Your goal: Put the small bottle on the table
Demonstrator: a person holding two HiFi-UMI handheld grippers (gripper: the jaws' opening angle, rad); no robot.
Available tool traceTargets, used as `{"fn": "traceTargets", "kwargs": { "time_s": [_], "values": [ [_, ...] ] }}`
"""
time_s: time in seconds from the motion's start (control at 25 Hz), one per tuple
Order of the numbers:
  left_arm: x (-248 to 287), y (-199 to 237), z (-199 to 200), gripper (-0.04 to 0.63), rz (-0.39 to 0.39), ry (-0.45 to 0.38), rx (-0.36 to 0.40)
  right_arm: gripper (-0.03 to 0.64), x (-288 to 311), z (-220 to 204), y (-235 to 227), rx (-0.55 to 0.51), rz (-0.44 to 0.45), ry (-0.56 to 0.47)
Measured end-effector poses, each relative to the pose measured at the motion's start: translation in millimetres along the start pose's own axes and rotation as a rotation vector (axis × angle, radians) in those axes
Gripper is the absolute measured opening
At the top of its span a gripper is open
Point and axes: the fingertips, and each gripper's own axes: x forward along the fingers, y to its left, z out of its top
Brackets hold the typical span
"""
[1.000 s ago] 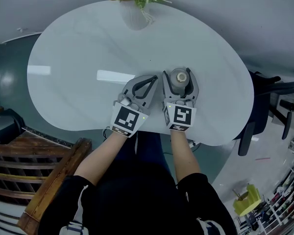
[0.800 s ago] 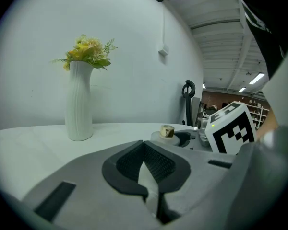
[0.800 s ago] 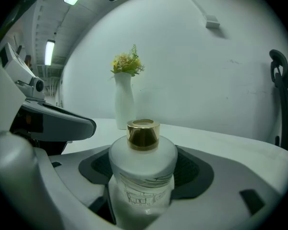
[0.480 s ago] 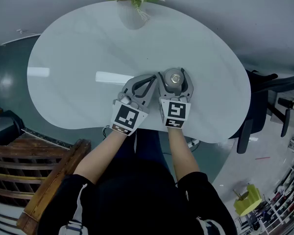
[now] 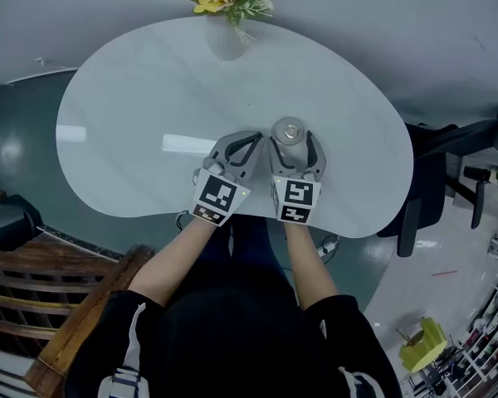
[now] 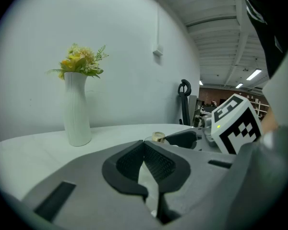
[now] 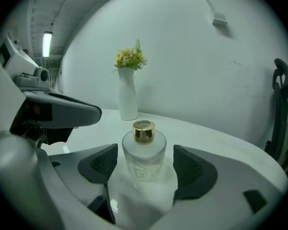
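Frosted small bottle [image 7: 144, 153] now stands free on the table [image 5: 149, 123].
Jaws of the right gripper [image 7: 146, 167] have parted off it; the left gripper [image 6: 144, 163] is closed, empty. Placement looks done.

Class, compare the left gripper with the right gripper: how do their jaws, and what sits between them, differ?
The left gripper has its jaws shut together; the right gripper has its jaws apart. The left gripper holds nothing; the right gripper flanks the small bottle, upright on the table, with a gap at each pad. Both are grey, side by side near the table's near edge.
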Motion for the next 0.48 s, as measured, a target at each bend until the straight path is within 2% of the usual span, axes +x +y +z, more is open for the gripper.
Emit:
{"fn": "traceTargets", "kwargs": {
  "time_s": [0.12,0.28,0.36,0.48],
  "values": [
    [-9,-5,6,0.008,-0.006,-0.002,0.01,0.35,-23,9,3,0.016,-0.015,-0.018],
    [-21,-16,19,0.008,-0.017,-0.027,0.005,0.334,-59,38,7,-0.001,-0.035,-0.096],
    [-27,-22,28,0.008,-0.022,-0.048,-0.005,0.173,-75,56,10,-0.029,-0.04,-0.141],
    [-37,-29,43,0.008,-0.028,-0.086,-0.009,0.08,-95,78,15,-0.049,-0.036,-0.196]
  ]
}}
